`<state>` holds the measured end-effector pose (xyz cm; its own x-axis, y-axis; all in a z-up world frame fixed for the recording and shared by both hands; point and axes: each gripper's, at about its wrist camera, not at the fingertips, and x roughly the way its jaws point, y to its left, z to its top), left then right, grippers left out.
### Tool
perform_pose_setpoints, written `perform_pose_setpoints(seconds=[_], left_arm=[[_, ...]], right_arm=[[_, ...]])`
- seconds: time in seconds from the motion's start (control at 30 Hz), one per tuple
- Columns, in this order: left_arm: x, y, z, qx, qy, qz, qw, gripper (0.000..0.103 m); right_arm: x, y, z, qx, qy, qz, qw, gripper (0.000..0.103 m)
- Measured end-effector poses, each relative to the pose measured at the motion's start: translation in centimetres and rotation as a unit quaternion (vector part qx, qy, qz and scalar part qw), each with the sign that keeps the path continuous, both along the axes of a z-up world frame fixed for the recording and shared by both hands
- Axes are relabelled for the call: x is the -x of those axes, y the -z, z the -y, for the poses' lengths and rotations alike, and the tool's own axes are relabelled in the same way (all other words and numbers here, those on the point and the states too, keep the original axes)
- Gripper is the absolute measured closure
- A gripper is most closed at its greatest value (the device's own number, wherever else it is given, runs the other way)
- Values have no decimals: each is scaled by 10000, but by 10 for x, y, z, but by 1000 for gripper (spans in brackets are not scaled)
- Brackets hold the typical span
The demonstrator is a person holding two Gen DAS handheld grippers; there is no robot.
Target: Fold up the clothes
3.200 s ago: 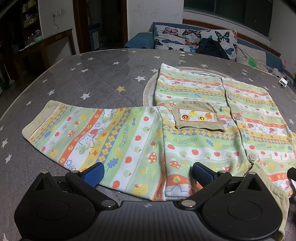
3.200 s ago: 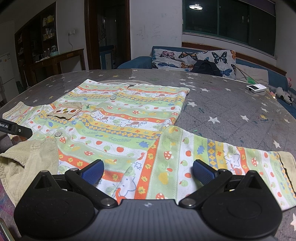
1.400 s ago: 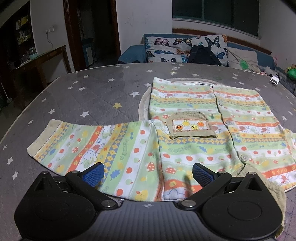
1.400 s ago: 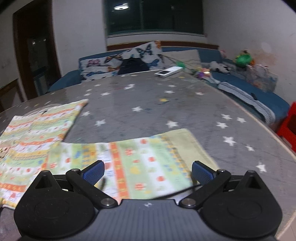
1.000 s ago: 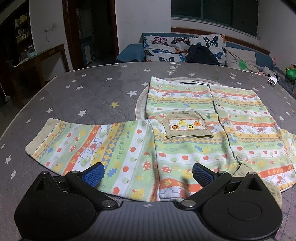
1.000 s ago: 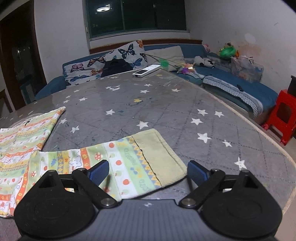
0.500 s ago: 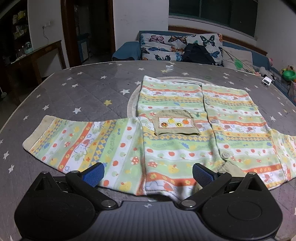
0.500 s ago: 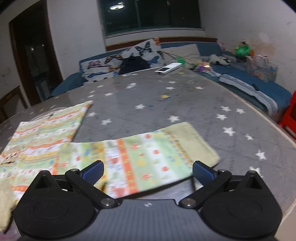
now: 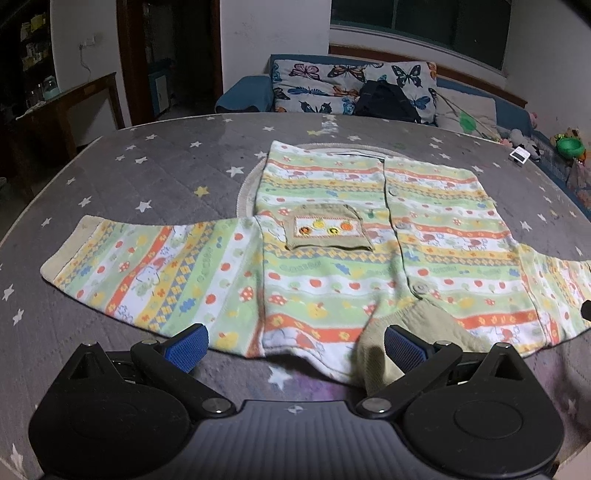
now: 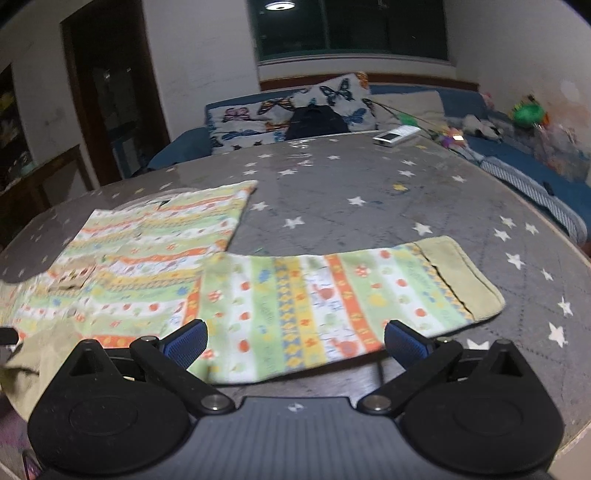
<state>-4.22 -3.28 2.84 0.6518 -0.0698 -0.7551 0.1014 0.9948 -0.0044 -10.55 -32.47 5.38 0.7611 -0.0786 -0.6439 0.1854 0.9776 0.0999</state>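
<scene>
You are hovering both grippers, left gripper point(image 9: 293, 345) and right gripper point(image 10: 295, 341), jaws apart and empty, over the striped cardigan point(image 9: 369, 236) lying flat, sleeves spread, on the starred table point(image 10: 369, 184); folding is probably just beginning, calling next for pinching the right sleeve point(image 10: 332, 291).

A blue sofa point(image 9: 513, 110) with butterfly cushions point(image 9: 332, 85) sits below dark windows point(image 10: 351, 29).
</scene>
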Motion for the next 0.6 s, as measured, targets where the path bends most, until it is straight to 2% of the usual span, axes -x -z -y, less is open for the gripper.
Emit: perform_pose_setpoints(seconds=[0.27, 0.6], left_arm=[[8, 2, 7, -62, 37, -69, 9999, 0], [11, 3, 14, -35, 107, -122, 9999, 0]], right_arm=[[6, -2, -18, 182, -287, 24, 9994, 0], [11, 2, -3, 244, -106, -49, 9996, 0]])
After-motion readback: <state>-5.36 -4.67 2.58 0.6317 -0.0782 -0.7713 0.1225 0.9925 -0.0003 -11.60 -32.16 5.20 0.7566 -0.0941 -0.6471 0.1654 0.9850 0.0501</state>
